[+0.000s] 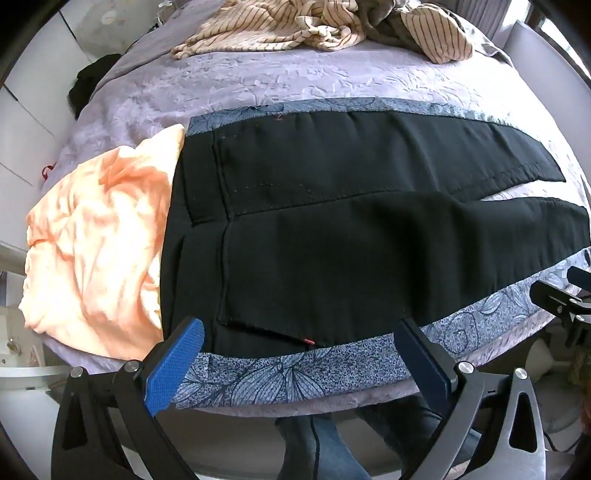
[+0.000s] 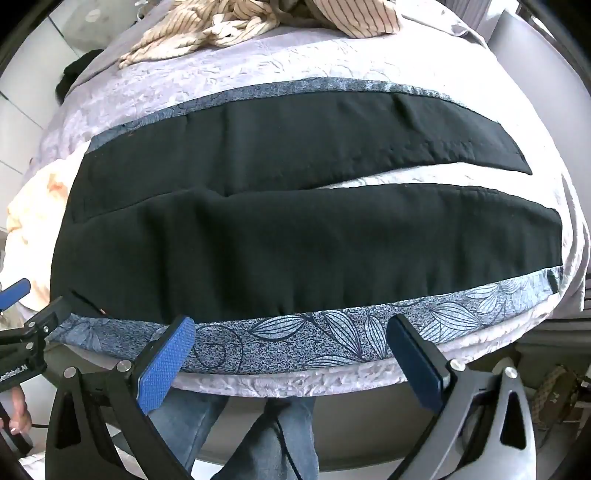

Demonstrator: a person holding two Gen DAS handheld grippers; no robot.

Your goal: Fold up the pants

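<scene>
Black pants (image 1: 332,229) lie flat across the bed, waistband to the left, the two legs (image 2: 314,229) running to the right with a narrow gap between them. They rest on a blue leaf-patterned cloth (image 1: 280,373). My left gripper (image 1: 299,332) hovers over the near edge by the waist and back pocket, jaws wide open, nothing between them. My right gripper (image 2: 291,328) hangs over the near edge of the closer leg (image 2: 332,258), also wide open and empty. The left gripper's blue pad (image 2: 14,291) shows at the right wrist view's left edge.
A crumpled peach garment (image 1: 96,243) lies left of the waistband. Striped cloth (image 1: 295,26) is heaped at the bed's far side on the lilac bedspread (image 1: 221,85). A person's jeans-clad legs (image 2: 266,435) stand at the bed's near edge. A hand (image 2: 18,417) holds the left tool.
</scene>
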